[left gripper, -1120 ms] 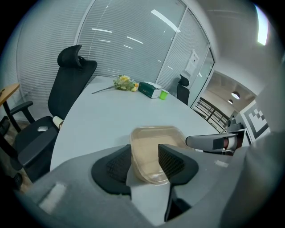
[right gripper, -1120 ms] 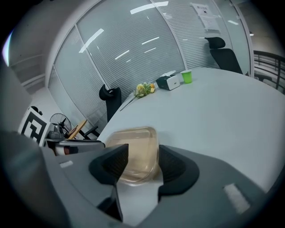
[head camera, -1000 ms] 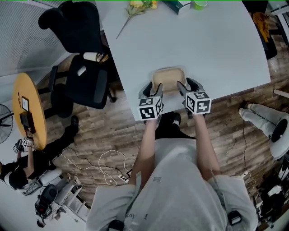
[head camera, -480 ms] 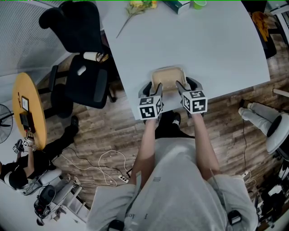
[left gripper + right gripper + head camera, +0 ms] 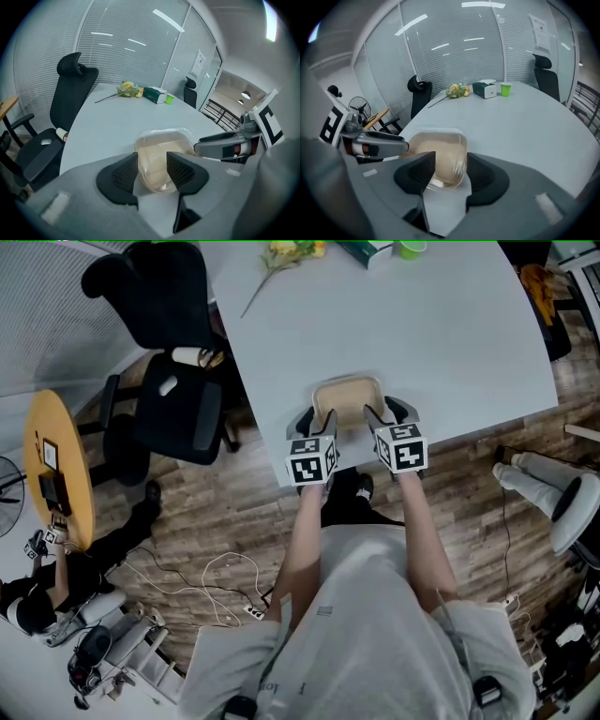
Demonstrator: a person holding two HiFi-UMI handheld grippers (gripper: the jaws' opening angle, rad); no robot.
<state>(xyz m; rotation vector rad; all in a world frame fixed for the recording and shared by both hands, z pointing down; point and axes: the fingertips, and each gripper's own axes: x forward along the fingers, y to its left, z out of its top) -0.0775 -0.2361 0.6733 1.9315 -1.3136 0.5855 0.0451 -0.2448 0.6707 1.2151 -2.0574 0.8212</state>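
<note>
A clear plastic container (image 5: 347, 395) with a tan inside sits at the near edge of the white table (image 5: 431, 334). My left gripper (image 5: 317, 420) is at its near left corner and my right gripper (image 5: 384, 414) at its near right corner. In the left gripper view the container's (image 5: 161, 154) rounded corner lies between the black pads of the left gripper (image 5: 152, 171), touching both. The right gripper view shows the same: the container (image 5: 440, 152) is pinched by the right gripper (image 5: 451, 171). Each gripper's view shows the other gripper beside the container.
At the table's far end lie yellow flowers (image 5: 129, 88), a green box (image 5: 156, 94) and a green cup (image 5: 505, 89). A black office chair (image 5: 164, 343) stands at the table's left side. A round wooden table (image 5: 47, 465) and floor cables (image 5: 225, 577) are lower left.
Both grippers and the container have shifted slightly away from the table's edge together. Both gripper cameras now look more level across the table.
</note>
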